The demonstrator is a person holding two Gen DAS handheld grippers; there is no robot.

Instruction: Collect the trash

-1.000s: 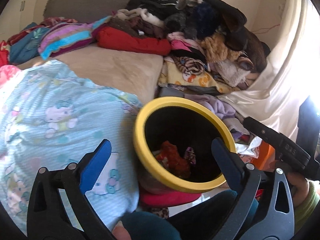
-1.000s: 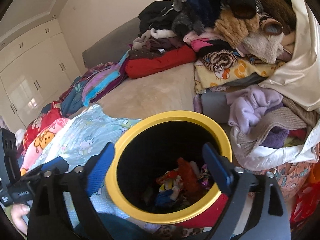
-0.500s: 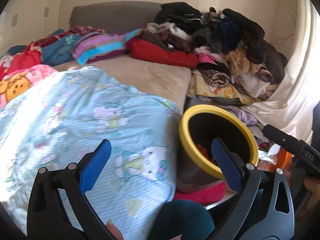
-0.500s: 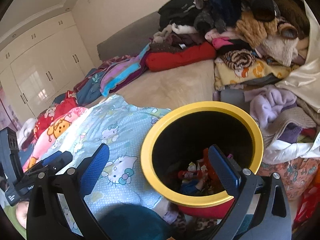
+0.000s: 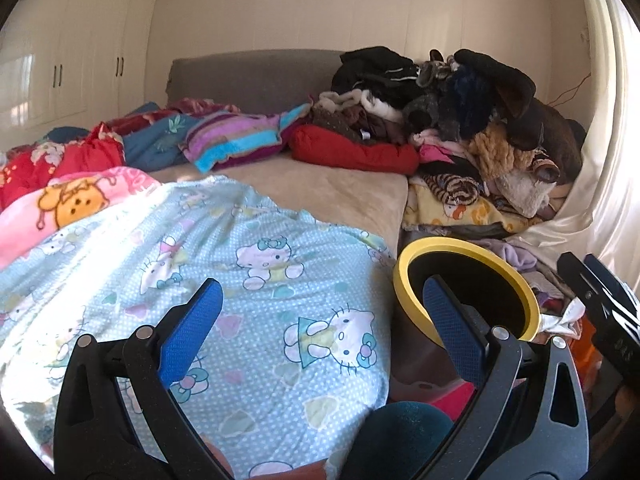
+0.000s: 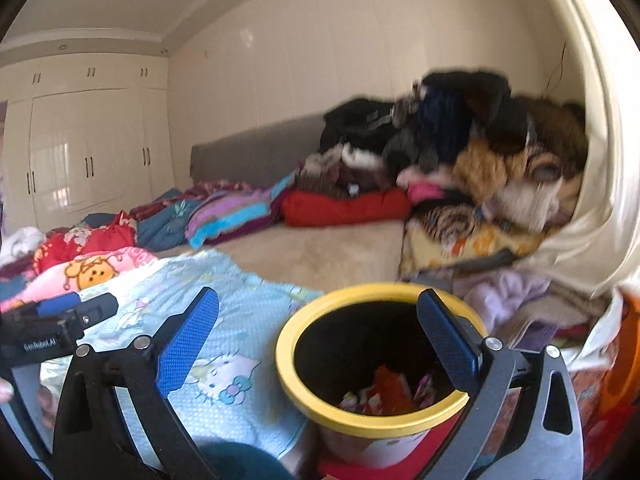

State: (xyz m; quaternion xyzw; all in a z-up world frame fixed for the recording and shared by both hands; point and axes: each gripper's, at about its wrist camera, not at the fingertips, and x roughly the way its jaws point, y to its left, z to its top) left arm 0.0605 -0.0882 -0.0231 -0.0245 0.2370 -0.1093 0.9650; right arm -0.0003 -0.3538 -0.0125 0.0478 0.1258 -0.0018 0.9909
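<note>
A bin with a yellow rim (image 5: 404, 276) (image 6: 288, 380) stands beside the bed, and colourful wrappers (image 6: 384, 394) lie at its bottom. My left gripper (image 5: 320, 320) is open and empty over the light-blue cartoon-cat blanket (image 5: 240, 280), with the bin behind its right finger. In the right wrist view my right gripper (image 6: 318, 328) is open wide and empty, with the bin's mouth between and below its fingers. Each view catches the other gripper at its edge: the right gripper (image 5: 600, 300) and the left gripper (image 6: 52, 324).
A beige mattress (image 5: 320, 192) runs back to a grey headboard (image 5: 256, 76). A tall heap of clothes (image 5: 460, 112) fills the right side by a cream curtain (image 5: 608, 184). Folded blankets (image 5: 236, 140) and a pink one (image 5: 72, 200) lie left. White wardrobes (image 5: 60, 64) stand far left.
Both grippers have swung left and tipped up, so the bin has slid right and lower in both views. More of the bed and wardrobes shows. Both grippers stay open and empty.
</note>
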